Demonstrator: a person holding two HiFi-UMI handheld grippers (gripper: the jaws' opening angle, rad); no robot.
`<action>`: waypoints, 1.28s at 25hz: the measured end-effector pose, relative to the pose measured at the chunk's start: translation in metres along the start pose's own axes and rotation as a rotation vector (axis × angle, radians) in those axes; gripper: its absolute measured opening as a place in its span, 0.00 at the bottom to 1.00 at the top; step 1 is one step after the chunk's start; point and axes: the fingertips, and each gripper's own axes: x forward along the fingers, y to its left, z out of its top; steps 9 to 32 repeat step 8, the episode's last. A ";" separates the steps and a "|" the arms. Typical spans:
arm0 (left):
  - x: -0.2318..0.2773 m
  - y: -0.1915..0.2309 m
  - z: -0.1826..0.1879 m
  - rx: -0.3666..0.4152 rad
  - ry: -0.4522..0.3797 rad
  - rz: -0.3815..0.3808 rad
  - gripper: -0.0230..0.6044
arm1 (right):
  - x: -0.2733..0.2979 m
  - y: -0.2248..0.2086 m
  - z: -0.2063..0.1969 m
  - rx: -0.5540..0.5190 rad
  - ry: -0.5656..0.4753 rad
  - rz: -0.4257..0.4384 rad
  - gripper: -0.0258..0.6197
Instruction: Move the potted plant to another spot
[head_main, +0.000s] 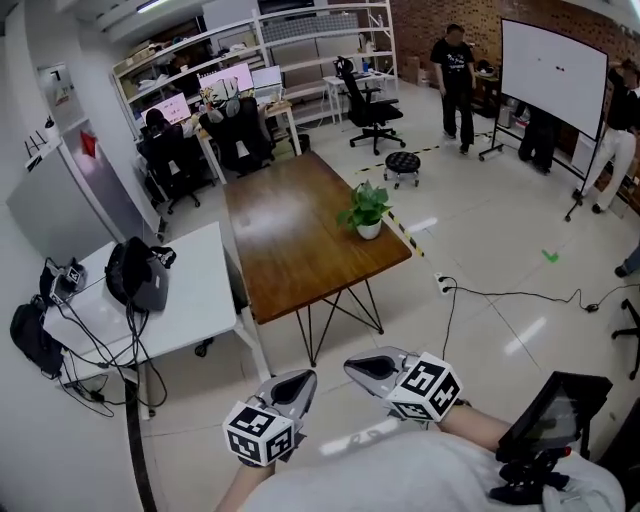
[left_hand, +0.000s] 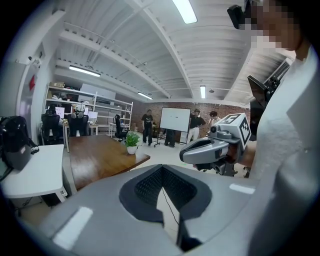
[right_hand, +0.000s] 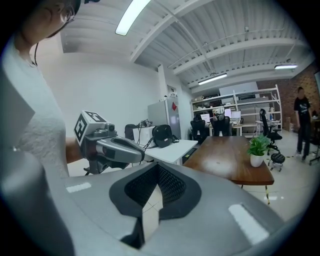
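– Where do we find the potted plant (head_main: 366, 211)?

– It stands upright on the wooden table (head_main: 290, 235), close to the table's right-hand edge and toward the near corner. It is well apart from both grippers. We see green leaves over a small white pot.

– Do the gripper cameras tell us more?

– Hardly. In the left gripper view the potted plant (left_hand: 132, 141) is tiny, and in the right gripper view (right_hand: 258, 150) it is little bigger. We cannot make out single leaves in either.

– And the jaws?

– The left gripper (head_main: 297, 380) has its jaws drawn together. Between its dark pads (left_hand: 147, 187) we see only a thin slit of floor, with nothing held there. The right gripper (head_main: 355, 366) is the same, with its pads (right_hand: 170, 189) closed to a narrow gap and empty. Both hang low in front of us over the tiled floor, tips just beside each other.

– What is cut off?

– Our forearms run out of the bottom of the head view, and the marker cubes (head_main: 262, 432) cover the wrists. At the lower right a black device (head_main: 555, 415) on a stand is partly outside the frame, and we cannot tell what it is. Under the wooden table only the near legs show.

– Anything else nearby?

– A white desk (head_main: 195, 300) stands just left of the wooden table. It carries a black bag (head_main: 140, 272) and cables that trail off its edge.
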 end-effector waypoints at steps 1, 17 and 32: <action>0.001 -0.002 0.002 0.004 -0.001 0.001 0.01 | -0.003 -0.001 0.001 -0.003 -0.004 0.000 0.05; 0.009 -0.013 0.009 0.014 0.005 0.000 0.01 | -0.016 -0.009 0.005 0.003 -0.018 -0.001 0.05; 0.009 -0.013 0.009 0.014 0.005 0.000 0.01 | -0.016 -0.009 0.005 0.003 -0.018 -0.001 0.05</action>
